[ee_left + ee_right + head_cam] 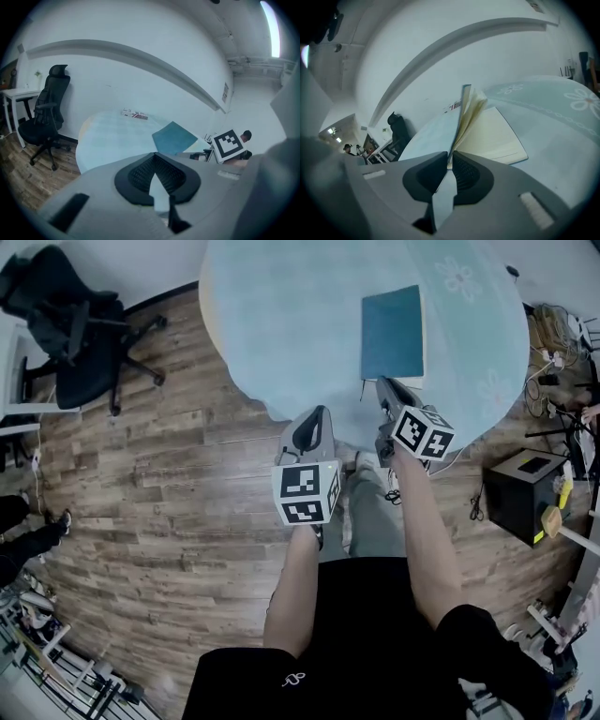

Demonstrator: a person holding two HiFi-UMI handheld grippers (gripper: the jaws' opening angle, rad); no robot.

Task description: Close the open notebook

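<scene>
Teal cover (392, 332) stood upright, nipped in the right tongs (449, 158), ready to swing over the pages (497, 136) beside them. Left tongs (155, 158) hung clenched, empty; notebook (174, 138) lay ahead, clear.

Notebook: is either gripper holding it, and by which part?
Right gripper pinches the notebook by the near edge of its raised cover; left gripper holds nothing.

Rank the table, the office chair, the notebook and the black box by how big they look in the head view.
1. table: largest by far.
2. office chair.
3. notebook and black box: they look about alike. The box stands beside the table at a different distance from the camera, so I won't rank them.
</scene>
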